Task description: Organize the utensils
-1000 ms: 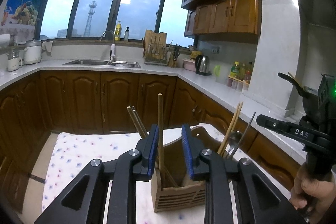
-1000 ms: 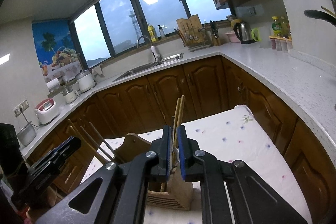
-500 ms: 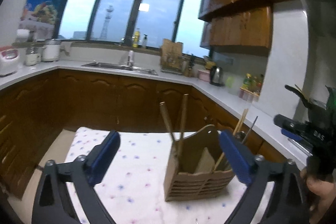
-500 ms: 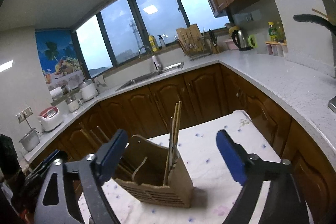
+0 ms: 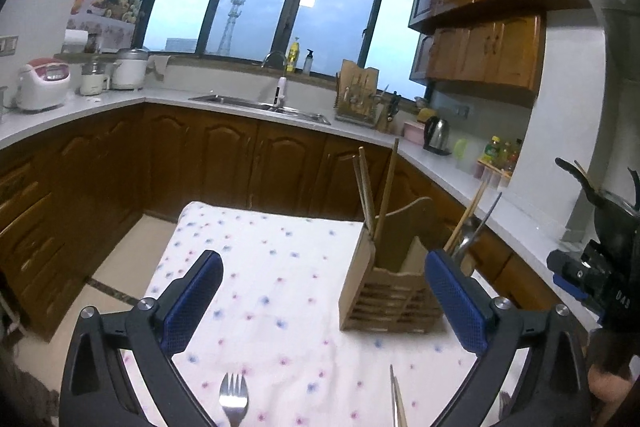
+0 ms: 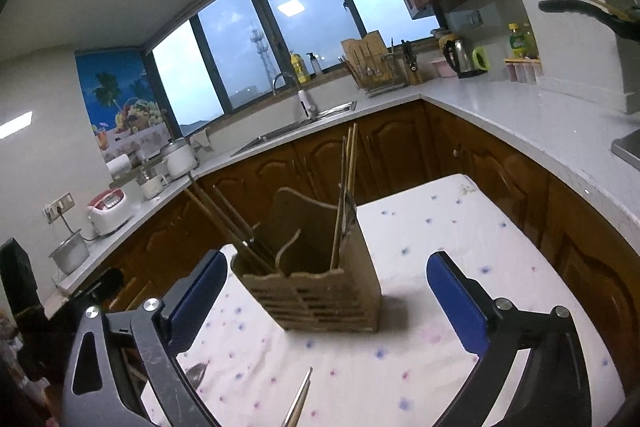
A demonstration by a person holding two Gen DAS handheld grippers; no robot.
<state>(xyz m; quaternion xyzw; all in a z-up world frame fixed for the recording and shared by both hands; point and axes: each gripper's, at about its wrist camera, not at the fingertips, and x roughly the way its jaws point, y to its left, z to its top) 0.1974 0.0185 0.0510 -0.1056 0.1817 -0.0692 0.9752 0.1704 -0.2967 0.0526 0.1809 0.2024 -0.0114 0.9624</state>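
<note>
A wooden utensil holder stands on the flower-print tablecloth. Chopsticks lean in its left compartment. More chopsticks and a spoon stick out on its right. My left gripper is open, short of the holder, with nothing between its pads. The jaws of my right gripper are opening wide and hold nothing, and the holder stands beyond them with pale chopsticks upright in it. On the cloth near me lie a fork and a thin utensil.
The table ends close behind the holder, and brown cabinets stand beyond. A grey counter wraps around with a sink, a kettle and rice cookers. The right gripper's body shows at the left view's right edge.
Both grippers were shut on chopsticks over the holder and have opened wide and let go. Both have pulled back, so the holder looks farther off, and the fork has come into view.
</note>
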